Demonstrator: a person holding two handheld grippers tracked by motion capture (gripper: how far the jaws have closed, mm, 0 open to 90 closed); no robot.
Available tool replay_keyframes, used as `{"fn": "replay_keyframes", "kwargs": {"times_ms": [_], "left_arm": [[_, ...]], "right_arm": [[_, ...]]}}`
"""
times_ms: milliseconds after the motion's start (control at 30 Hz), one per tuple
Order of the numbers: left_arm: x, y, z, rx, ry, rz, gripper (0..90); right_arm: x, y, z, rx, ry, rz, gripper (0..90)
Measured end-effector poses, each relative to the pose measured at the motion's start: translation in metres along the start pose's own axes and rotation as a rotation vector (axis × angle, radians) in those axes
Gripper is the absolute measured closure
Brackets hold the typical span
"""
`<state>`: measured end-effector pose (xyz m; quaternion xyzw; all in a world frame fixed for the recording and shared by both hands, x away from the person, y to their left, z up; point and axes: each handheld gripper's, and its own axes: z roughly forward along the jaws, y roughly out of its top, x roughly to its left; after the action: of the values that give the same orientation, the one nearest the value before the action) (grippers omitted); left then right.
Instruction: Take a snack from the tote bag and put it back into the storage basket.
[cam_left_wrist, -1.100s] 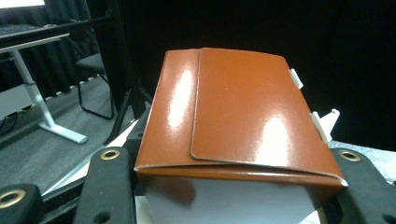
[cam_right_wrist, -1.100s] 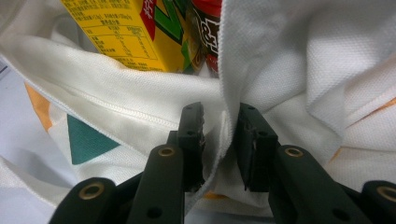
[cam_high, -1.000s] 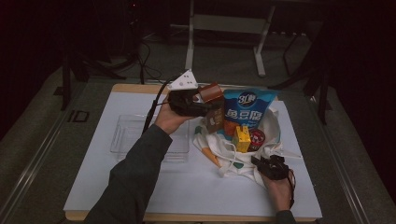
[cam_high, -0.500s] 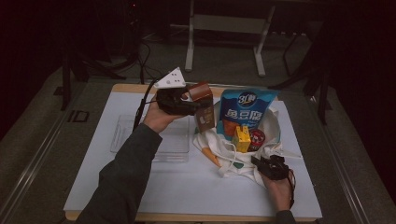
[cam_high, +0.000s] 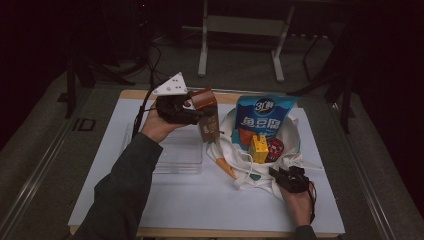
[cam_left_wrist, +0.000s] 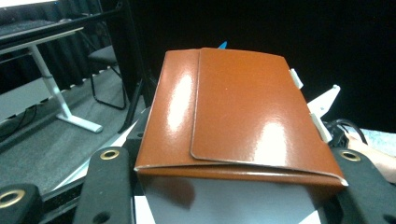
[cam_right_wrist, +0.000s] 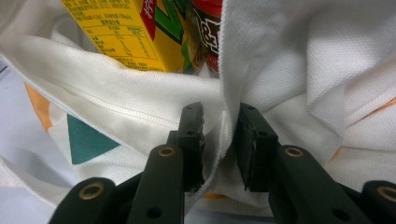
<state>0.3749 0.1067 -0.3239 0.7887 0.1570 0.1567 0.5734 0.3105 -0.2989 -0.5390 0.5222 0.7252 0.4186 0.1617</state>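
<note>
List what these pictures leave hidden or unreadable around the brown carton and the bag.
- Brown carton: in the left gripper view its lower part is cut off by the bottom edge; no print shows there.
- Bag: in the right gripper view its cloth hides most of the yellow box and the can.
- Blue pouch: high view, lower part hidden by the bag's rim.
- Right tongs: high view, too small and dark to judge the grip.

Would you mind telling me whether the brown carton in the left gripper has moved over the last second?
Yes. The brown glossy carton has shifted left, away from the blue snack bag standing in the white cloth bag.
</note>
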Motion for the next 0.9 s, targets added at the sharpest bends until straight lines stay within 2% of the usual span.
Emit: {"fn": "replay_keyframes", "kwargs": {"times_ms": [400,667,900], "left_arm": [[0.006,-0.014,-0.01,0.031,-0.007,-0.015,42.9],[0.008,-0.02,-0.018,0.049,-0.006,-0.01,42.9],[0.009,-0.031,-0.031,0.086,-0.002,-0.001,42.9]], "right_arm": [[0.0,0.0,0.0,-0.001,0.0,0.0,72.4],[0.0,0.0,0.0,-0.001,0.0,-0.002,72.3],[0.0,0.0,0.0,-0.002,0.0,-0.002,72.1]]}}
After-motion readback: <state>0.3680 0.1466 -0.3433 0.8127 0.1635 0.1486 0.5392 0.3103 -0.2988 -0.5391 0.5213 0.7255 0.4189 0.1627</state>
